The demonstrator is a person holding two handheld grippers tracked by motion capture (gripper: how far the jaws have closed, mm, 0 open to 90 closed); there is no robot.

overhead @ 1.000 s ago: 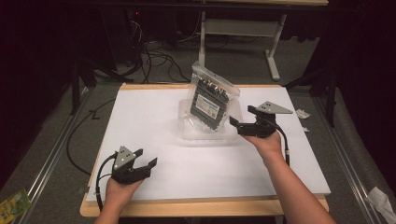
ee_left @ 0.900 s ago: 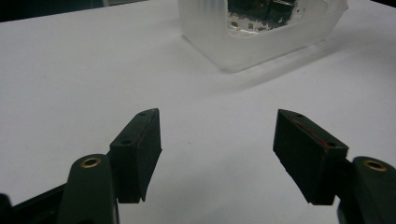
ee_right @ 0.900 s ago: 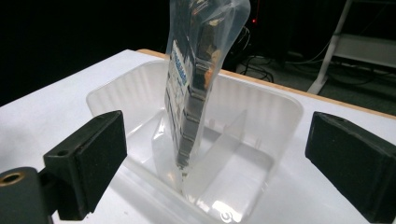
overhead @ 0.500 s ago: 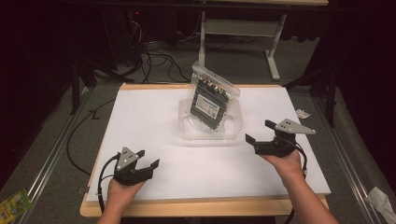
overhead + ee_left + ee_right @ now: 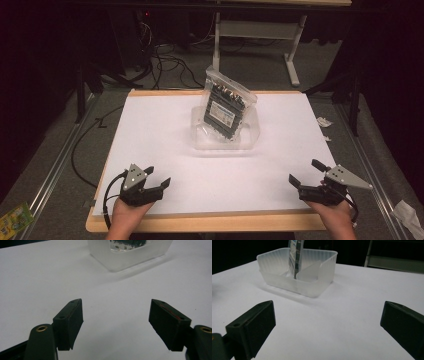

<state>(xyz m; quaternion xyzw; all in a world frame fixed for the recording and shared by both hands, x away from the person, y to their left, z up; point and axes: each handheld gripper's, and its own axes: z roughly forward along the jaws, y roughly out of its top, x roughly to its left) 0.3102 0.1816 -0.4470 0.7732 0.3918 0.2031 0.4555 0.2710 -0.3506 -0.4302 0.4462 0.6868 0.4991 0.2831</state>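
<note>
A clear plastic tub (image 5: 250, 140) stands on the white sheet past the table's middle. A clear zip bag (image 5: 226, 102) of dark parts leans upright in it. My left gripper (image 5: 158, 175) rests near the front left edge, open, its jaws just having widened, with nothing between them. My right gripper (image 5: 304, 171) is near the front right edge, open and empty, its jaws also just having spread. The left gripper view shows its own jaws (image 5: 116, 322) apart over bare sheet, the tub (image 5: 130, 255) ahead. In the right gripper view the jaws (image 5: 327, 325) stand wide, facing the tub (image 5: 297, 282) and bag (image 5: 295, 255).
The white sheet (image 5: 160, 135) covers most of a wooden table. Cables (image 5: 165, 65) and a desk frame (image 5: 295, 75) lie on the floor beyond the far edge. A green packet (image 5: 14, 217) lies on the floor at the left and paper scraps (image 5: 322, 121) at the right.
My right gripper has drawn back from beside the tub to the front right edge of the table. The left gripper has stayed in place. Tub and bag have not moved.
</note>
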